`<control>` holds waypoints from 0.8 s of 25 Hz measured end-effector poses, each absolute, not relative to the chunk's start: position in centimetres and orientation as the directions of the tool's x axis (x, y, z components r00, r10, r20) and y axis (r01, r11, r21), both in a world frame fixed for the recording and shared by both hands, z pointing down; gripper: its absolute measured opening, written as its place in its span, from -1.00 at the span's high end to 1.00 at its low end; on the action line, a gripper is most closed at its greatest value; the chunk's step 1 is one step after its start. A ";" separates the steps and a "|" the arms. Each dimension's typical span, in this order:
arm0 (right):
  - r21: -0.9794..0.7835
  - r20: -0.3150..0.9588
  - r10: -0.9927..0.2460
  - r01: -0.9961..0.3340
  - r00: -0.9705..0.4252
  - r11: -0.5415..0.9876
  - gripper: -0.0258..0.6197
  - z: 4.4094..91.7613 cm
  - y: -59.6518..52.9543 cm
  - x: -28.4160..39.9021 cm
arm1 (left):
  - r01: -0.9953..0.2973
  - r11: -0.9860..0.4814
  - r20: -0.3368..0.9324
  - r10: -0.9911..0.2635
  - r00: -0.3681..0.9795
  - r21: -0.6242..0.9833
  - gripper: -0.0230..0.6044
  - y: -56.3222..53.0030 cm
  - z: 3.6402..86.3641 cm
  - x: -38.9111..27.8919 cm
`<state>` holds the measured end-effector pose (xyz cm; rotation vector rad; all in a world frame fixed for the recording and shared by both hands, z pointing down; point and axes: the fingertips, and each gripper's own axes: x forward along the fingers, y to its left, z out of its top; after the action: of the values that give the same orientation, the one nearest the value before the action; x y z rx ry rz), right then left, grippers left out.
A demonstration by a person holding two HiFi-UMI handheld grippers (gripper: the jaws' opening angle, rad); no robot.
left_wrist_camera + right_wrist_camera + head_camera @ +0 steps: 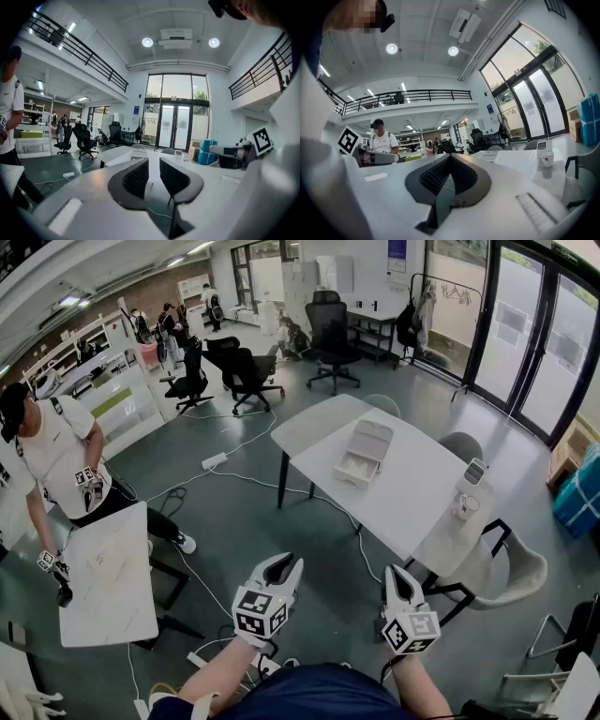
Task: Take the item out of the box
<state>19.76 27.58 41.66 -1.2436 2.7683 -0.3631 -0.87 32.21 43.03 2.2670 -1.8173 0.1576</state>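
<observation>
An open pale box lies on the long white table, well ahead of both grippers. What it holds cannot be made out from here. I hold my left gripper and right gripper over the floor, short of the table's near end. In the left gripper view the left gripper has a narrow gap between its jaws with nothing in it, and the box shows far off. The right gripper has its pads closed together, empty; the box is distant there too.
A white cup and a small device stand at the table's right end. Grey chairs flank that end. A person bends over a small white table at left. Cables cross the floor; black office chairs stand behind.
</observation>
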 end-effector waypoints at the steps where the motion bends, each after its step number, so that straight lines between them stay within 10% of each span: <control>1: -0.251 0.021 -0.746 -0.726 -0.666 0.641 0.92 41.7 27.4 19.8 | -0.973 -0.204 0.228 -0.947 0.225 0.112 0.67 32.2 43.0 -0.8; 20: -0.271 0.030 -0.696 -0.676 -0.718 0.685 0.92 42.9 23.8 22.5 | -0.985 -0.133 0.265 -0.951 0.158 0.109 0.68 31.1 44.7 2.4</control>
<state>22.52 23.77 42.95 -1.1471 2.8142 -0.4068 2.38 31.12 44.68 2.1801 -1.8764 0.1915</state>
